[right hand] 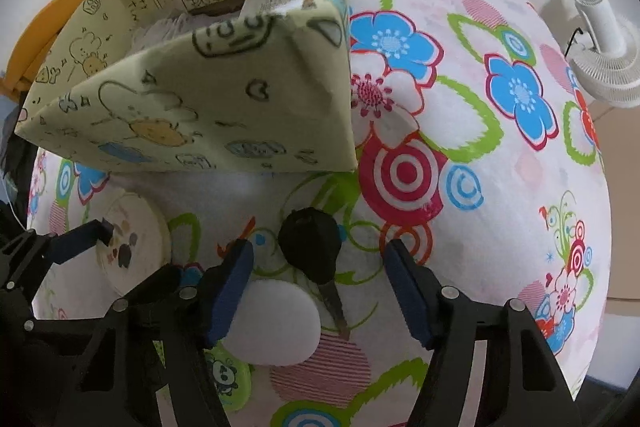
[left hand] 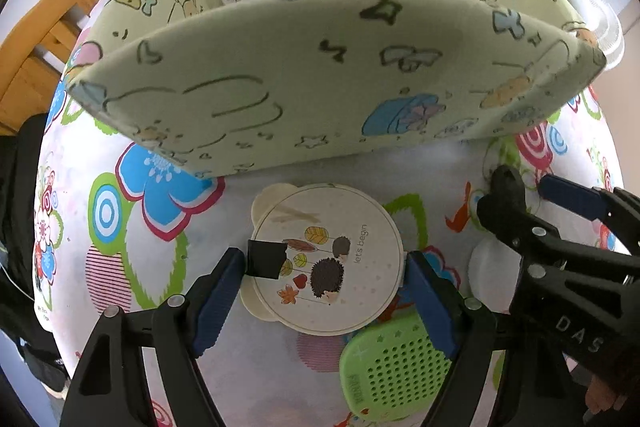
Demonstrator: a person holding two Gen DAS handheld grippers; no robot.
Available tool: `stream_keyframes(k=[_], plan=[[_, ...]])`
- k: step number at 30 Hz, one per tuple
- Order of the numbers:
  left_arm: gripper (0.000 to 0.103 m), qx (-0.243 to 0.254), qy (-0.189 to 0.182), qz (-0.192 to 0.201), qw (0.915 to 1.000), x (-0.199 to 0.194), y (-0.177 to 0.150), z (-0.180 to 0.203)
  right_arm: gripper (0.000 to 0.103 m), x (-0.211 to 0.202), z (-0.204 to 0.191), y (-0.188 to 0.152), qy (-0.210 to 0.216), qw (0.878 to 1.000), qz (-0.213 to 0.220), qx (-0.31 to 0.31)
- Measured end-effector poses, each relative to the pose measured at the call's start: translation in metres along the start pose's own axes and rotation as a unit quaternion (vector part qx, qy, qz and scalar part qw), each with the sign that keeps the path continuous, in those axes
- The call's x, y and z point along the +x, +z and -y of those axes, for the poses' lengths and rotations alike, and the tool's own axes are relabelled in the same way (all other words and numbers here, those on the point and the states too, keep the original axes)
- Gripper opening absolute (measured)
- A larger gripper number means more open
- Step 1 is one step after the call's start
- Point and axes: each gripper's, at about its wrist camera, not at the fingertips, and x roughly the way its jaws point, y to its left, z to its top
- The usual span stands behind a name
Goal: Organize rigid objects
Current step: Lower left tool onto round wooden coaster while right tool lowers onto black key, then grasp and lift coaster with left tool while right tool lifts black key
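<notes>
straddling the hedgehog tin [left hand: 328, 259], left jaws grip it; only the right view shows open jaws around the key [right hand: 314, 251].

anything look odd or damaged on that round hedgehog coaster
Yes: a ragged piece of black tape is stuck over the left edge of the round hedgehog-print coaster, like a patch. Nothing else stands out.

Both wrist cameras looked steeply down, close over the flowered tablecloth [left hand: 160, 211]. The fabric box [left hand: 320, 75] filled the top of the left view and the upper left of the right. Both views shared the round tin [left hand: 328, 259] and black key [right hand: 310, 247].
</notes>
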Motion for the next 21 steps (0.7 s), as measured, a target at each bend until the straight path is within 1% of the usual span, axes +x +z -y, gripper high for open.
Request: stream_keyframes(k=[1,2,3,4,5,6,10,13,21], plan=[[0.082,0.000,0.003,0.000,1.0000,0.000,0.001,0.001,0.065,0.001,0.000,0.001,-0.004,1.000,0.000,-0.001],[0.082,0.001,0.006,0.000,1.0000,0.001,0.002,0.003,0.058,0.001,-0.001,0.003,-0.017,1.000,-0.002,-0.006],[0.082,0.001,0.008,0.001,1.0000,0.000,0.003,0.005,0.054,0.002,-0.002,0.004,-0.029,0.999,-0.003,-0.012],[0.082,-0.001,0.008,0.001,1.0000,0.000,0.004,0.006,0.047,0.003,-0.003,0.005,-0.037,0.999,-0.003,-0.017],[0.082,-0.003,0.008,0.000,1.0000,0.000,0.005,0.006,0.039,0.004,-0.006,0.008,-0.035,0.999,-0.002,-0.019],[0.082,-0.002,0.010,0.000,0.9999,-0.001,0.003,0.008,0.035,0.004,-0.007,0.008,-0.036,0.999,0.000,-0.022],[0.082,-0.005,0.011,0.002,0.9999,0.001,0.008,0.012,0.034,0.007,-0.009,0.009,-0.035,0.999,-0.003,-0.021],[0.082,-0.005,0.011,0.006,0.9999,-0.006,0.005,0.010,0.034,0.007,-0.006,0.009,-0.022,1.000,-0.003,-0.011],[0.082,-0.004,0.004,0.021,0.9998,-0.028,-0.003,0.006,0.034,-0.020,-0.009,0.003,-0.016,1.000,0.019,-0.007]])
